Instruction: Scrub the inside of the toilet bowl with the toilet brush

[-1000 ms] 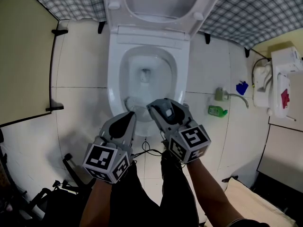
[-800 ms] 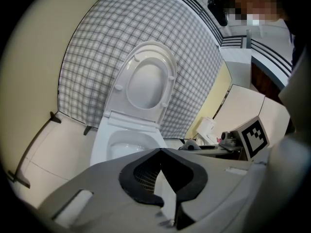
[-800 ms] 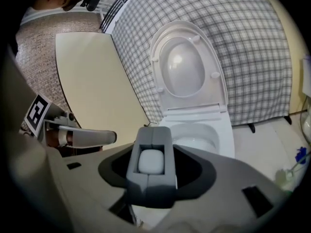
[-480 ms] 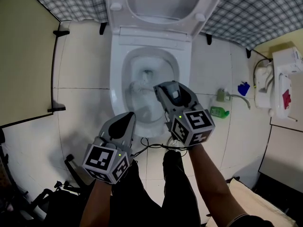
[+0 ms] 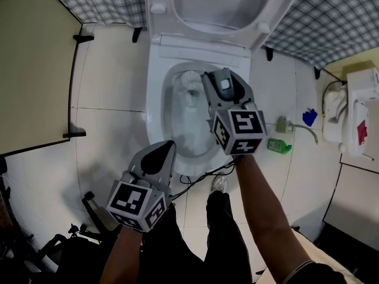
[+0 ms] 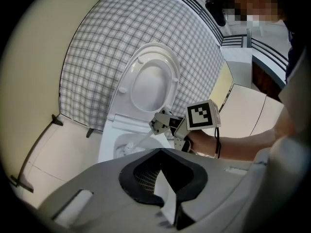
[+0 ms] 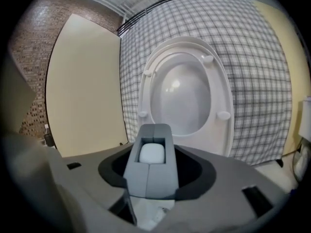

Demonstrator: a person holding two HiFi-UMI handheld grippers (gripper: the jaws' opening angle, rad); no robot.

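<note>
Toilet brush (image 5: 190, 86) clamped in the right tongs (image 5: 224, 83), bristles down in the toilet bowl (image 5: 154, 99).

In the head view, the brush head is seen at 10 o'clock from the right tongs, with the long axis slanting down into the basin. The left tongs (image 5: 160, 152) are seen at 7 o'clock, together and empty, so the right hand is judged nearer. In the left gripper view, the white handle is traced from the right tongs towards 8 o'clock to a pale, bushy head. In the right gripper view, the jaws are closed on the handle's rounded white end, below the raised seat (image 7: 221, 89).
</note>
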